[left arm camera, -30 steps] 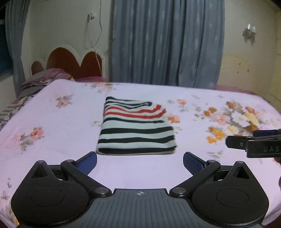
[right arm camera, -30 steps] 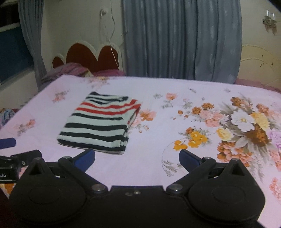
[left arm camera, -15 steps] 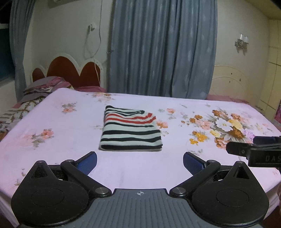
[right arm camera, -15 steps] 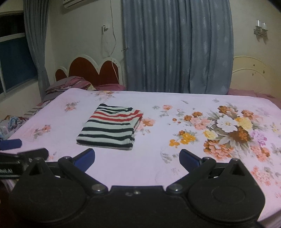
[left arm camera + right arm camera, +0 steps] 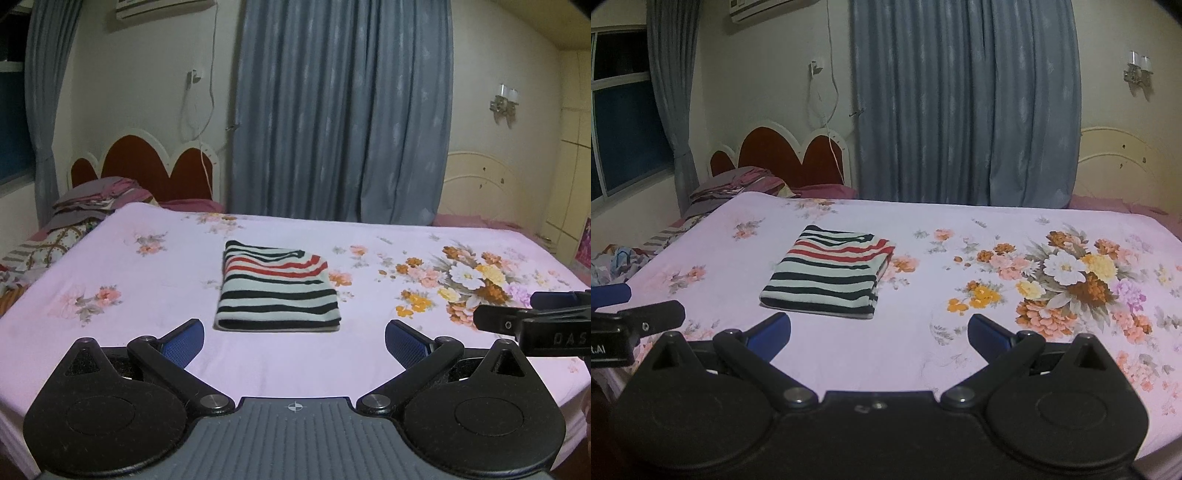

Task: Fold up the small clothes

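A folded striped garment, white with black and red stripes, lies flat on the pink floral bed sheet. It also shows in the right wrist view. My left gripper is open and empty, held back from the garment's near edge. My right gripper is open and empty, to the right of the garment and back from it. The right gripper's side shows in the left wrist view; the left gripper's side shows in the right wrist view.
A red and white headboard and a pile of bedding stand at the far left. Blue curtains hang behind the bed. More crumpled cloth lies off the bed's left side.
Both grippers have pulled back and up from the bed, so the garment looks smaller and farther away. Both stay open. The garment has not moved.
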